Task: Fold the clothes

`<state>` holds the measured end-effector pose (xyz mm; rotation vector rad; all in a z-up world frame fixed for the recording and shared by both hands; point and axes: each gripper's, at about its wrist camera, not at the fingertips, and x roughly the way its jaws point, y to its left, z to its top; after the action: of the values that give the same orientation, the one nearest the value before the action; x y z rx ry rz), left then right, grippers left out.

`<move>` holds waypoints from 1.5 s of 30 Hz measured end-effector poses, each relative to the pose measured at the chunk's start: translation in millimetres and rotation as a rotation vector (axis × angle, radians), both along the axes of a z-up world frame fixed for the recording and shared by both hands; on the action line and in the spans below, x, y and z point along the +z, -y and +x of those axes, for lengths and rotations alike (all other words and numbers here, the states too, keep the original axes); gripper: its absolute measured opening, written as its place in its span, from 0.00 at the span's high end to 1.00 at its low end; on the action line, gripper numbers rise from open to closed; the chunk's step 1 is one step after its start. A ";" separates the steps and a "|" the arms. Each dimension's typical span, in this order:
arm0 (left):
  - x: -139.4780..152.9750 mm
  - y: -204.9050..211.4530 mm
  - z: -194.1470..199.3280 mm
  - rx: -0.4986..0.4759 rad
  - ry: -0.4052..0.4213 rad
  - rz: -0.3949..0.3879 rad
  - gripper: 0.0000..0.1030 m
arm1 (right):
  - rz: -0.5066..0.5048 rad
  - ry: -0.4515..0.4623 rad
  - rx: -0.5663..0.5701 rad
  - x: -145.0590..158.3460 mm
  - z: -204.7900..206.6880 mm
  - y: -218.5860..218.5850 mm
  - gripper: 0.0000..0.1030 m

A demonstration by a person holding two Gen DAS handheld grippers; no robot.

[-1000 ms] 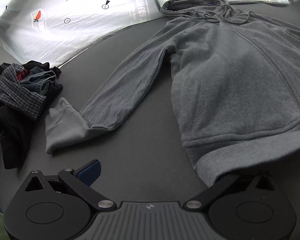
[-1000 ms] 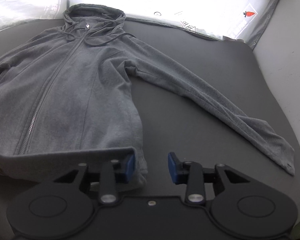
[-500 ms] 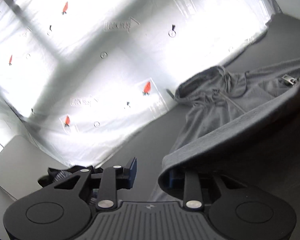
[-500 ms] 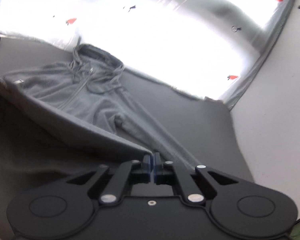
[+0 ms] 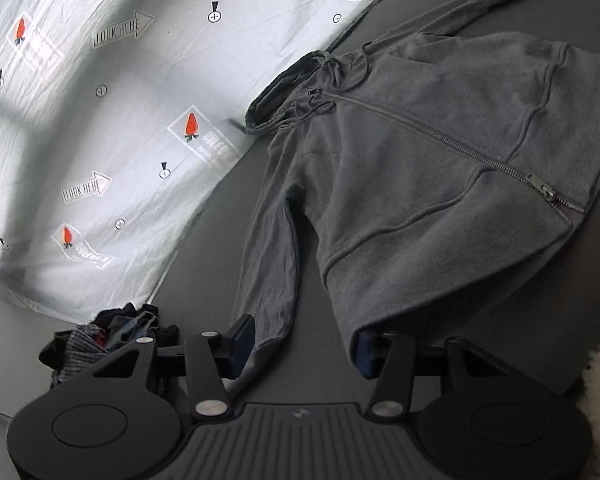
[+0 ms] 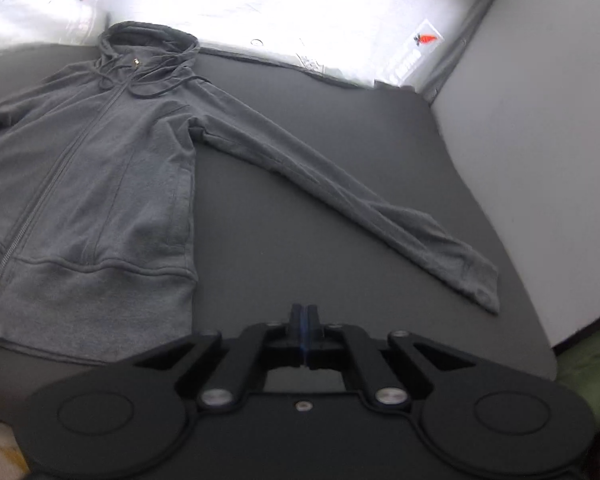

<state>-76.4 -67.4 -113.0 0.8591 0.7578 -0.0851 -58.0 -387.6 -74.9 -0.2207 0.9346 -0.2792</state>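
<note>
while flat, zipped grey hoodie (image 6: 100, 184)

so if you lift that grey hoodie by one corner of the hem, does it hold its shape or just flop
Probably flops: the grey hoodie is soft knit lying limp on the dark table, hem rippled. Its long sleeve would likely trail and drag behind. The metal zipper may weigh the front edge down slightly, so the hem could sag unevenly.

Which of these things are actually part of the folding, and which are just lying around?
Part of the job: grey hoodie, left claw, right claw.

Just lying about: pile of dark clothes, printed white sheet, dark mat.
</note>
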 end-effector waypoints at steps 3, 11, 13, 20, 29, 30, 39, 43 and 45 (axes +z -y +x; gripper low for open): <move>-12.0 -8.8 -1.5 0.000 -0.109 -0.015 0.49 | 0.040 -0.041 -0.017 -10.1 -2.3 5.4 0.98; -9.7 -62.0 -13.4 0.241 -0.249 -0.259 0.34 | -0.005 -0.069 0.098 -23.8 -1.9 -26.0 0.88; 2.8 -74.5 -5.9 0.327 -0.218 -0.375 0.28 | -0.015 -0.072 0.127 -26.3 1.8 -32.1 0.82; 26.2 -68.4 34.6 0.415 -0.103 -0.520 0.24 | -0.026 -0.064 0.202 -25.1 19.8 -48.3 0.68; 31.0 -24.0 77.8 0.323 -0.074 -0.592 0.20 | 0.046 0.028 0.214 -13.8 41.1 -47.2 0.73; 30.2 -19.3 83.6 0.312 -0.075 -0.599 0.20 | 0.055 0.041 0.210 -12.0 43.6 -45.9 0.74; 18.5 1.4 137.8 0.229 -0.115 -0.584 0.20 | 0.109 0.076 0.105 -14.6 78.6 -28.2 0.75; 10.1 2.6 170.4 0.217 -0.125 -0.568 0.19 | 0.140 0.070 0.068 -16.7 118.7 -21.8 0.74; 5.1 1.9 191.2 0.210 -0.137 -0.563 0.19 | 0.163 0.080 0.050 -15.2 147.4 -19.6 0.74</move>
<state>114.8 -69.3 -108.0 0.2388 0.8900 -0.1627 89.4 -368.0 -90.1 -0.0820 0.8669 -0.1629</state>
